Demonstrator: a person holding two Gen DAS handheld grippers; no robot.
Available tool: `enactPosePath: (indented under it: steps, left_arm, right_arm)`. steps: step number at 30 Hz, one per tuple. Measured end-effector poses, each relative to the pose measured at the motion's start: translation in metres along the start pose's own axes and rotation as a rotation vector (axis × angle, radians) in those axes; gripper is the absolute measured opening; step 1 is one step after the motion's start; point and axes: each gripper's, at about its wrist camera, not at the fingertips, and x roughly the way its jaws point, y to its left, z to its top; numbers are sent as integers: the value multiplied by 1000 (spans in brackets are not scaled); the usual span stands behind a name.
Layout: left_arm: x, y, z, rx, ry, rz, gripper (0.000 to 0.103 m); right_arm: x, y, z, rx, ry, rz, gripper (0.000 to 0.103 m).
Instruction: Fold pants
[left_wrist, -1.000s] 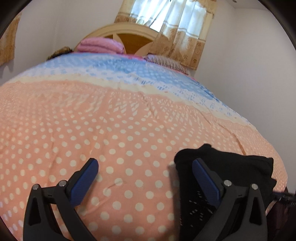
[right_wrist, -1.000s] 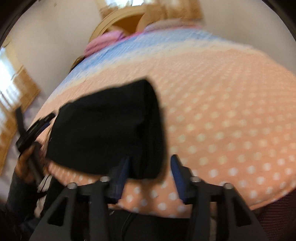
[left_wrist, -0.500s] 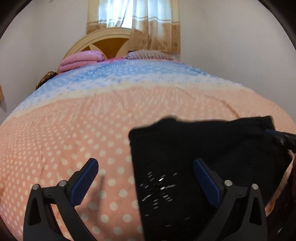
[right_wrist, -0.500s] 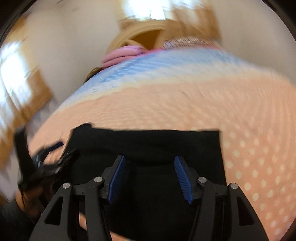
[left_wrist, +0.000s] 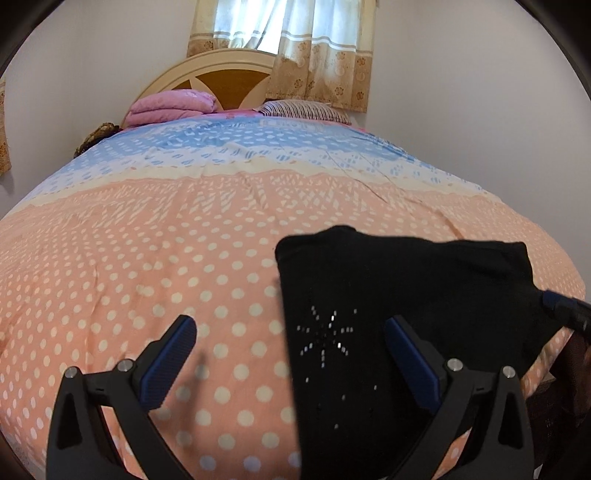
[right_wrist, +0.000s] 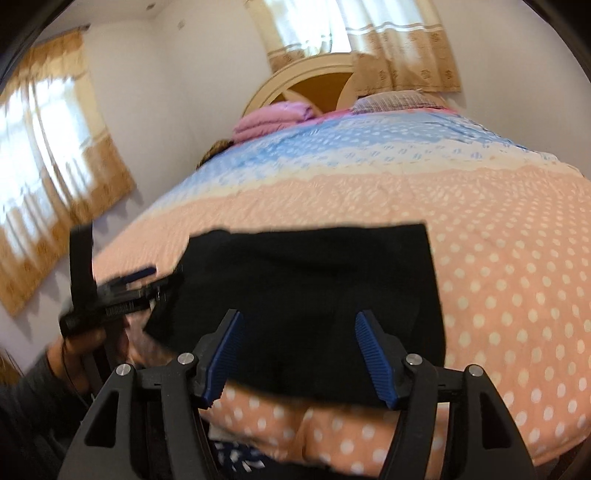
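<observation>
Pants: black, folded flat, lower centre of frame on the polka-dot bedspread
Right gripper: jaws opening, pads apart above the pants, nothing clamped
Left gripper: spread wide, released, over the pants' left edge
Headboard: top centre

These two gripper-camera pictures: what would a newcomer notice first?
First, the black pants, folded into a flat block near the foot of the bed, on a peach polka-dot bedspread that turns blue toward the headboard. Next, the blue-padded fingers in the foreground: the left gripper open above the pants' left edge, the right gripper with jaws opening, not pressing the cloth.
</observation>
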Motion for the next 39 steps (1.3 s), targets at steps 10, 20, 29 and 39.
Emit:
enactPosePath:
  steps: [10, 20, 29, 39]
  left_arm:
    - [13, 7, -10, -38, 49, -13, 103]
    - [-13, 5, 4, -31, -33, -45, 103]
    - [15, 15, 7, -46, 17, -71, 103]
    - [34, 18, 12, -87, 66, -164, 103]
  right_arm:
    - [15, 2, -19, -69, 32, -84, 65]
    - [-24, -18, -5, 31, -52, -52, 65]
    - [-20, -68, -2, 251, -61, -64, 65]
    - [8, -88, -2, 326, 7, -34, 65]
